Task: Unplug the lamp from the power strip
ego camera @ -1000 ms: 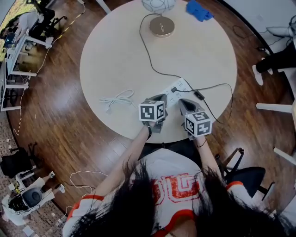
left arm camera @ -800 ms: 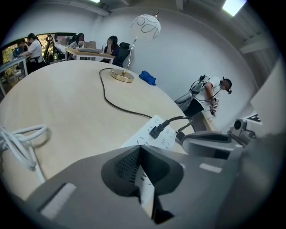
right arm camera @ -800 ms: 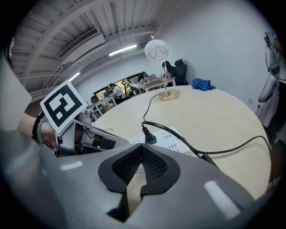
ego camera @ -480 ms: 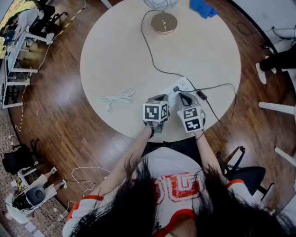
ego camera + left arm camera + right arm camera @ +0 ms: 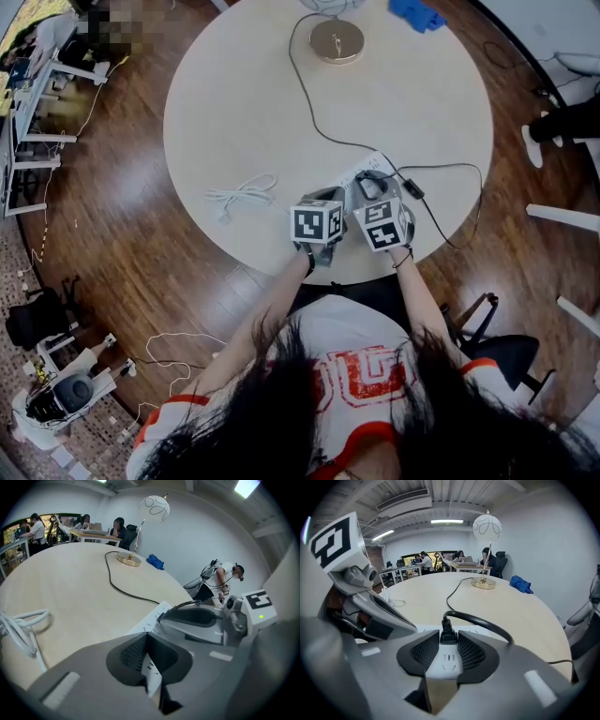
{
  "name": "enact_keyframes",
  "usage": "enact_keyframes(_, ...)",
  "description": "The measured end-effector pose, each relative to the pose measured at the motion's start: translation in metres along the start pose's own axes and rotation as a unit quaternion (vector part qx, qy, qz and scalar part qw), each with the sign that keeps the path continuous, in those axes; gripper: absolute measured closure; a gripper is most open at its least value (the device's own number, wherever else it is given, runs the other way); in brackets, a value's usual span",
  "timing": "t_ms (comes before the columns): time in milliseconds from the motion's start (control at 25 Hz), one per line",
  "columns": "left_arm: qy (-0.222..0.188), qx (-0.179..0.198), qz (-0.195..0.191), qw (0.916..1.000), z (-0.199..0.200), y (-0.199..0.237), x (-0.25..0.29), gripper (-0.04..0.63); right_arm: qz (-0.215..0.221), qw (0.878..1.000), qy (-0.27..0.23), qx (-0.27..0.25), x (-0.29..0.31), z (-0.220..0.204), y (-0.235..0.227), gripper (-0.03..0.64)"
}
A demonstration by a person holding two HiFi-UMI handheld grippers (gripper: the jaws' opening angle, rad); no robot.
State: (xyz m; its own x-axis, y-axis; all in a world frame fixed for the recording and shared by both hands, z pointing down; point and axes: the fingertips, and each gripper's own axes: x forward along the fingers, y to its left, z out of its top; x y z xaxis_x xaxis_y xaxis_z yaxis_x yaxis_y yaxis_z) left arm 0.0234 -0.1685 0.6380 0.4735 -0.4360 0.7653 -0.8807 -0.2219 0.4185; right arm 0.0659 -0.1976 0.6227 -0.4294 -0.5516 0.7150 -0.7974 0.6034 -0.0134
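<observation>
Pale wood and round, the surface (image 5: 234, 103) fills the head view. The lamp (image 5: 336, 41) shows only its brass base at the far edge, with a blue object (image 5: 417, 14) near it. A black cord (image 5: 309, 103) runs from the base toward the white power strip (image 5: 354, 174) near the person's edge. There the left hand-held gripper (image 5: 335, 197) and the right hand-held gripper (image 5: 372, 189) sit side by side over the strip. A loose white cable (image 5: 242, 195) lies to the left, apart from the strip. The jaws cannot be read from here.

The left gripper view shows its jaws pressed together on the strip's near end, a sliver of white caught between the pads. It also shows the lamp's white shade on a curved stem, which the head view cuts off.

The right gripper view alone shows the black plug (image 5: 447, 638) seated in one of the strip's sockets. Its jaws clamp the plug, a pad touching each side. The socket nearer the camera holds nothing.
</observation>
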Motion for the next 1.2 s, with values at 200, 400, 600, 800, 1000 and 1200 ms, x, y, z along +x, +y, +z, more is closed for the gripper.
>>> enact_keyframes(200, -0.001, 0.005, -0.002, 1.0, 0.0004, -0.0009, 0.0016, 0.595, 0.001, 1.0, 0.009, 0.0, 0.0048, -0.0027, -0.002, 0.495)
enact_keyframes(400, 0.001, -0.006, -0.009, 0.9999, 0.0011, 0.0007, 0.0032, 0.595, 0.015, 1.0, -0.009, 0.023, 0.0059, -0.0013, -0.0032, 0.499)
enact_keyframes(600, 0.002, -0.003, -0.008, 1.0, 0.0006, 0.0012, 0.0037, 0.595, 0.021, 0.999, -0.028, 0.034, 0.0053, -0.0018, -0.0039, 0.5)
enact_keyframes(800, 0.004, 0.002, -0.006, 1.0, 0.0008, 0.0007, 0.0038, 0.595, 0.036, 0.997, -0.034, 0.054, 0.0043, -0.0017, -0.0055, 0.5)
enact_keyframes(1000, 0.006, 0.0, -0.007, 1.0, 0.0006, 0.0009, 0.0041, 0.595, 0.052, 0.994, -0.046, 0.088, 0.003, -0.001, -0.008, 0.503)
enact_keyframes(1200, 0.005, 0.002, -0.007, 1.0, 0.0013, -0.0004, 0.0037, 0.595, -0.004, 0.999, -0.031, -0.042, 0.0046, -0.0006, -0.0016, 0.495)
